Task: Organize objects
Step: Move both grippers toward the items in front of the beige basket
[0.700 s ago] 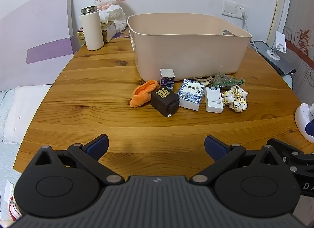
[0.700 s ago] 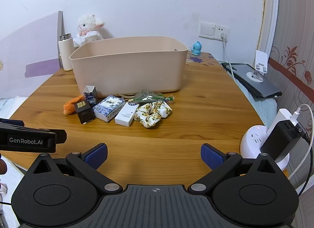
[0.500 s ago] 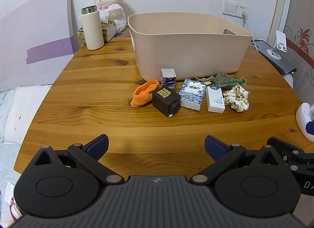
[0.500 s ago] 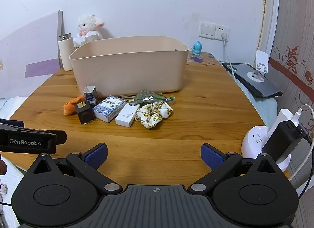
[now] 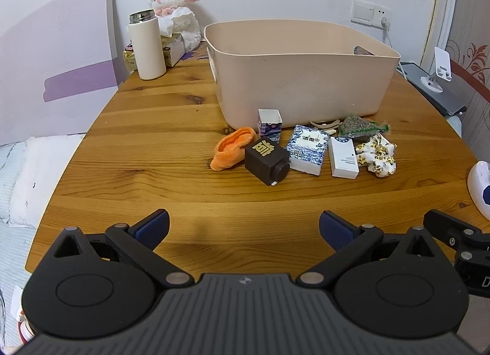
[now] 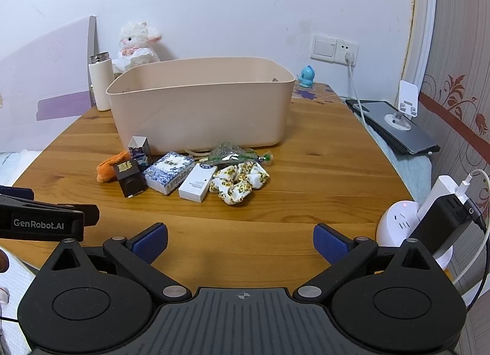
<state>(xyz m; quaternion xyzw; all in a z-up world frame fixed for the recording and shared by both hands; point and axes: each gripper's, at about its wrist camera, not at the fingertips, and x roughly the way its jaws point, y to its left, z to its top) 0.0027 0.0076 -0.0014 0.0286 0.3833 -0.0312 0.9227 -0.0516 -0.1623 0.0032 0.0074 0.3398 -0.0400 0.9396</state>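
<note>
A beige plastic bin [image 5: 303, 79] [image 6: 199, 110] stands on the wooden table. A row of small items lies in front of it: an orange sock [image 5: 232, 148], a dark brown box [image 5: 266, 160] [image 6: 129, 180], a small purple carton [image 5: 270, 125], a blue patterned box [image 5: 307, 150] [image 6: 168, 173], a white box [image 5: 343, 156] [image 6: 197, 182], a floral scrunchie [image 5: 378, 156] [image 6: 240, 180] and a green packet [image 5: 359, 125] [image 6: 234, 153]. My left gripper [image 5: 244, 228] and my right gripper [image 6: 240, 243] are open and empty, above the table's near edge, well short of the items.
A white flask [image 5: 147, 46] and a plush lamb [image 5: 176, 12] stand at the back left. A white power socket with a black charger [image 6: 428, 223] sits at the right edge. A tablet and phone stand [image 6: 398, 128] lie off the table to the right.
Both grippers have drifted slightly forward toward the items. Both stay open. Nothing on the table has moved.
</note>
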